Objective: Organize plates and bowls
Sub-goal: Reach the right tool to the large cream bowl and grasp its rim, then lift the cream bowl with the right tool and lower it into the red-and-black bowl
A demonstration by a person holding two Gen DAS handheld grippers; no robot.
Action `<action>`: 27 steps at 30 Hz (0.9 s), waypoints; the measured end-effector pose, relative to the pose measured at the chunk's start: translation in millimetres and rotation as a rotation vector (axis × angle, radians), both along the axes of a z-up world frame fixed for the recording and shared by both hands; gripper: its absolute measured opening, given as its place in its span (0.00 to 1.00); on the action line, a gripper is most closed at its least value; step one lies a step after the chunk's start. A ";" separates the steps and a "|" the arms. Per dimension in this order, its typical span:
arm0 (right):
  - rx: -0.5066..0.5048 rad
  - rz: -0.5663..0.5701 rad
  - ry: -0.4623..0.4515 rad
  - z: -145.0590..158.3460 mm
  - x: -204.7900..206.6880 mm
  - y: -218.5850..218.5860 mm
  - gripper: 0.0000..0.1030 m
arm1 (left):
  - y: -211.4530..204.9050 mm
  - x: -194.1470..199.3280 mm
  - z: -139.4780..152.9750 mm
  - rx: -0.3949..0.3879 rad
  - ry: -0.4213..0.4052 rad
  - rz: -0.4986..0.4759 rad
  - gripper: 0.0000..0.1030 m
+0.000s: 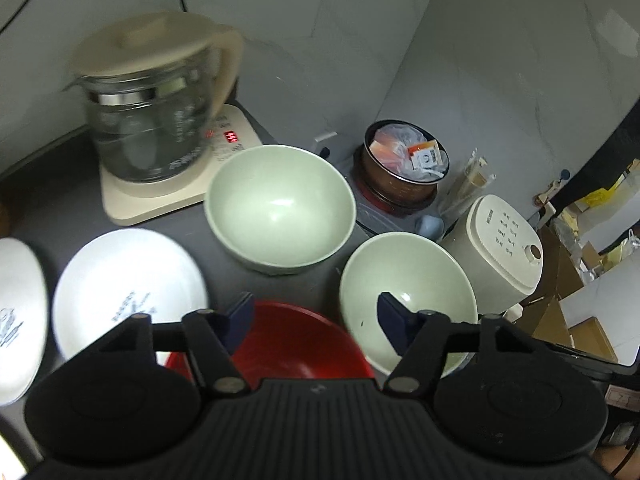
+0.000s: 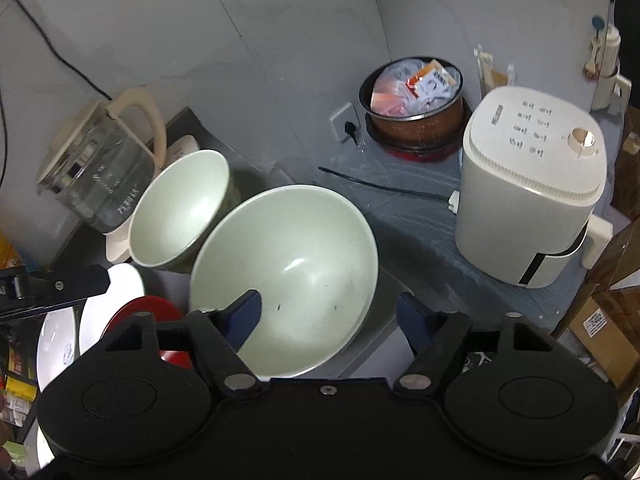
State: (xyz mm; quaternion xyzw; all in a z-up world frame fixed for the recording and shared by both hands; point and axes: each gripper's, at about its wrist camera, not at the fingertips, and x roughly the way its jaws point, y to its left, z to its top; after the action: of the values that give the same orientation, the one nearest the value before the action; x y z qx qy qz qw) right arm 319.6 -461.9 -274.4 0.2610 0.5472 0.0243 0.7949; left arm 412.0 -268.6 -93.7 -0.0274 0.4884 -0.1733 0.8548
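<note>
1. Nearest in the left wrist view: left gripper (image 1: 316,318), jaws spread, nothing pinched, hanging over the red bowl (image 1: 296,344); right-hand fingertip overlapping the near green bowl (image 1: 404,300) in the picture, contact impossible to tell.
2. Nearest in the right wrist view: right gripper (image 2: 328,314), jaws apart, straddling the near rim of the large green bowl (image 2: 286,272); left pad inside the bowl, right pad outside it, no clear press on the rim.
3. Left of the red bowl, on the dark counter (image 1: 60,204): two white plates (image 1: 128,284) side by side, printed with blue marks.
4. A little farther: second green bowl (image 1: 280,208), upright, just behind the first and close beside it.
5. Behind the plates: glass kettle (image 1: 156,120) on a cream base, red digits lit.
6. To the right: white cooker (image 2: 528,188) near the counter edge.
7. Farthest, by the wall: brown pot (image 2: 414,108) stuffed with packets, wall socket (image 2: 344,122) beside it.
</note>
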 end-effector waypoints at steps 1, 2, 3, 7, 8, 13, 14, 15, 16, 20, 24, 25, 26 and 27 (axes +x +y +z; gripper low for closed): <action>0.009 0.002 0.005 -4.0 2.1 -2.0 0.62 | -4.4 3.0 -2.7 0.004 0.005 -0.001 0.59; 0.017 0.004 0.012 -7.8 4.2 -3.5 0.60 | -8.7 7.0 -5.9 0.005 0.010 -0.004 0.58; 0.024 0.007 0.018 -11.6 6.4 -4.6 0.59 | -12.5 11.0 -8.4 0.006 0.017 -0.010 0.55; 0.037 0.021 0.045 -23.9 13.4 -7.6 0.52 | -29.4 26.6 -18.0 0.022 0.034 -0.023 0.49; 0.041 0.025 0.053 -27.2 14.9 -8.1 0.50 | -34.4 30.8 -20.6 0.024 0.037 -0.029 0.48; 0.062 0.037 0.081 -39.2 20.4 -13.2 0.47 | -53.2 49.3 -36.1 0.050 0.077 -0.045 0.44; 0.067 0.041 0.083 -41.4 20.9 -14.5 0.46 | -55.6 52.1 -38.5 0.053 0.086 -0.047 0.44; 0.070 0.043 0.087 -43.6 21.5 -15.2 0.46 | -58.2 54.5 -41.1 0.055 0.093 -0.051 0.43; 0.075 0.044 0.094 -46.2 22.2 -16.0 0.46 | -60.4 56.8 -43.6 0.058 0.100 -0.055 0.42; 0.134 0.037 0.119 -56.8 25.7 -19.0 0.37 | -71.0 65.3 -56.4 0.072 0.142 -0.052 0.35; 0.132 0.058 0.130 -63.7 27.9 -15.0 0.29 | -75.7 72.3 -68.0 0.079 0.187 -0.023 0.25; 0.137 0.062 0.136 -65.5 28.3 -13.9 0.26 | -75.8 73.8 -70.6 0.082 0.198 -0.019 0.23; 0.139 0.070 0.136 -66.6 28.6 -12.3 0.23 | -76.1 75.4 -73.0 0.086 0.206 -0.014 0.22; 0.131 0.077 0.135 -66.8 29.1 -10.7 0.22 | -76.1 76.5 -74.5 0.089 0.208 -0.012 0.20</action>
State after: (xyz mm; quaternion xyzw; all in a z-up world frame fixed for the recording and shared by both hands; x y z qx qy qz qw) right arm 348.7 -472.6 -341.1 0.2920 0.6064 0.0730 0.7360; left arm 488.4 -344.7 -168.2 -0.0043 0.5818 -0.1527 0.7988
